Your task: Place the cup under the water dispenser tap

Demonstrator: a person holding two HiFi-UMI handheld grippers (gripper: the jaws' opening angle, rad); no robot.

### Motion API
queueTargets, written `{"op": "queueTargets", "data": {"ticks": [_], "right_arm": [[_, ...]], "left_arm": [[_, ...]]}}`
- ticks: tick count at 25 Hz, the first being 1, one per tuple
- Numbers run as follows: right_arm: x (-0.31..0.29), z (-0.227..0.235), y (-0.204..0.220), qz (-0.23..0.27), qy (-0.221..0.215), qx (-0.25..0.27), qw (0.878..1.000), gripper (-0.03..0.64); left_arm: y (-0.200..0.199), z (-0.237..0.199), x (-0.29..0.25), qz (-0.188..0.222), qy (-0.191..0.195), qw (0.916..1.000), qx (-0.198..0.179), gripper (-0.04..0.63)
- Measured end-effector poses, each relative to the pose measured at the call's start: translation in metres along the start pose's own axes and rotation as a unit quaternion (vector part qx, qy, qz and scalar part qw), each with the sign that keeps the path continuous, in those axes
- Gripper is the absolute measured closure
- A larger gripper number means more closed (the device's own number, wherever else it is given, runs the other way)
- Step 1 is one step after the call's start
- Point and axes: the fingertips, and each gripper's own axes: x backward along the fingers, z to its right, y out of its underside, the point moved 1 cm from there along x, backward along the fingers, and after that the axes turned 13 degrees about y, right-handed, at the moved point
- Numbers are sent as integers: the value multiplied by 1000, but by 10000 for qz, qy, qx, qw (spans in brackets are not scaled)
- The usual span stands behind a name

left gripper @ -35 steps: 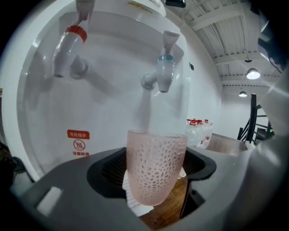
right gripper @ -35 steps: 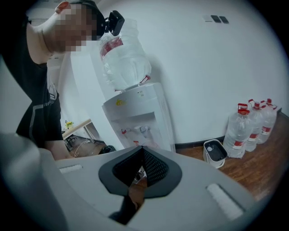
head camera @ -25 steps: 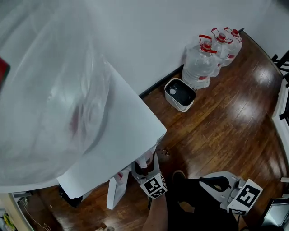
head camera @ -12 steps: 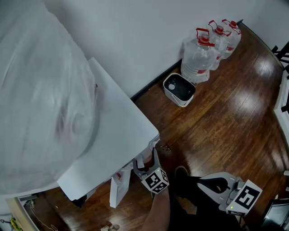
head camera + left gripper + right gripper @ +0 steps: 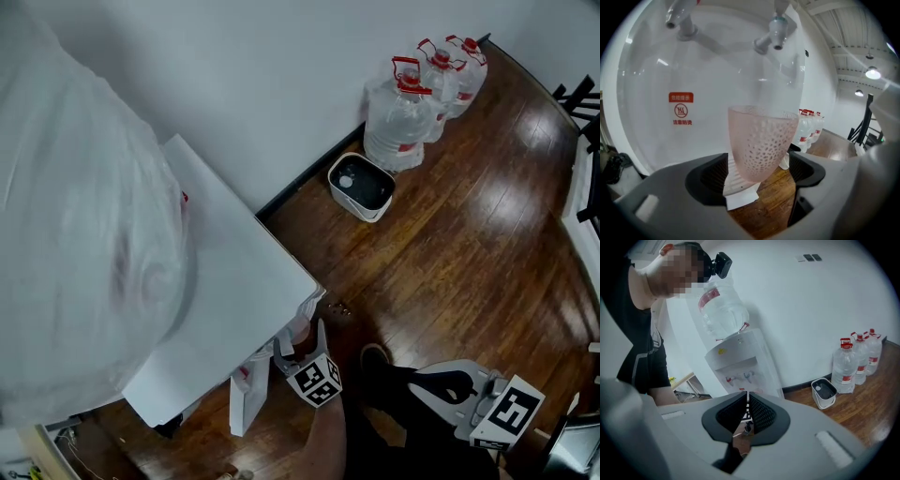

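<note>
**Wood floor (image 5: 450, 234), white wall (image 5: 281, 75): cup (image 5: 761, 143) held at the water dispenser (image 5: 693, 93)**

Left gripper (image 5: 759, 171): jaws clamped on the pink dimpled cup, which stands upright between them. One tap (image 5: 774, 35) hangs above the jaws, clear of the cup rim. A second tap (image 5: 679, 21) sits up and to their left. Right gripper (image 5: 747, 416): jaws closed together, nothing between them.

cup (image 5: 761, 143) mostly hidden under dispenser (image 5: 230, 291) in head view, bottle (image 5: 75, 234) blurred, cropped at left edge
</note>
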Motion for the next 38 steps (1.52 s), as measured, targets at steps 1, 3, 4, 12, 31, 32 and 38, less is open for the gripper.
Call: {"op": "queueTargets", "data": {"ticks": [1,3,4,12,31,32,38], "right_arm": [[0,-4,-3,35,-8,-46,10000,601],[0,-11,-11,100,-7,-60,9999,601],[3,-15,-15,83,-28,11,10000,601],[48,-70,-71,239,-213,448,9985,603],[192,-206,-158,1192,-5,655,9907,617],[200,-208,-159,1243,-81,712,9896,617],[257,-206,-160,1440,-461,974,9837,617]], "left_arm": [[-3,0,1,23,46,10000,21,87],[-6,3,7,-52,135,9999,-55,83],[-6,5,15,-157,155,9997,-128,83],[-54,47,133,-559,1087,9901,-683,88],[-318,143,436,1639,3275,9175,-1550,405],[-324,148,442,1682,3213,9185,-1572,405],[-349,195,491,1921,2793,9300,-1422,407]]}}
